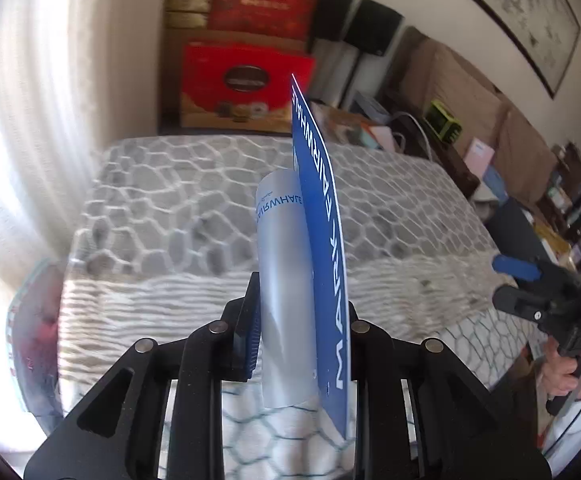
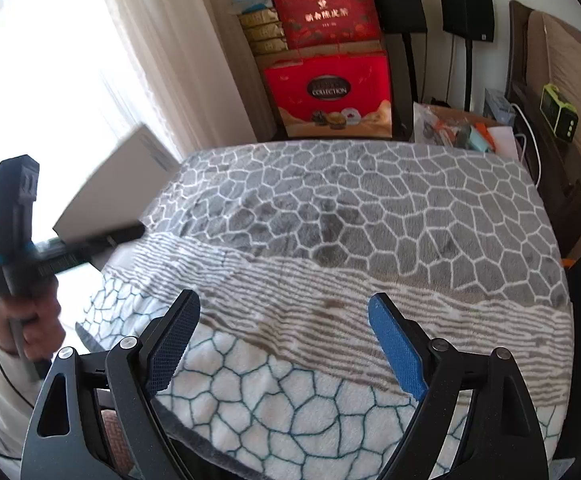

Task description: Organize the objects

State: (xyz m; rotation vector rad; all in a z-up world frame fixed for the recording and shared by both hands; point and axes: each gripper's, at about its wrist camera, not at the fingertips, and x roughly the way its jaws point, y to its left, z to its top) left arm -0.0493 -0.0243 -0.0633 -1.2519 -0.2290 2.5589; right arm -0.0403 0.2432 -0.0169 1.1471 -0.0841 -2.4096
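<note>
Home bedroom: blanket-covered bed [image 2: 370,216], headboard [image 2: 562,60], curtains [image 2: 162,40] (gift boxes [image 2: 330,92] stacked by wall).

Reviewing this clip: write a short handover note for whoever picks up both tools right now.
Left tool: shut on a blue-and-silver box, held up above the blanket.
Right tool: open, empty, over the blanket's near end.
Done: box is lifted off the bed.
Left: where the box belongs isn't visible, so choose a spot and set it down. Nothing else loose shows on the blanket.
</note>
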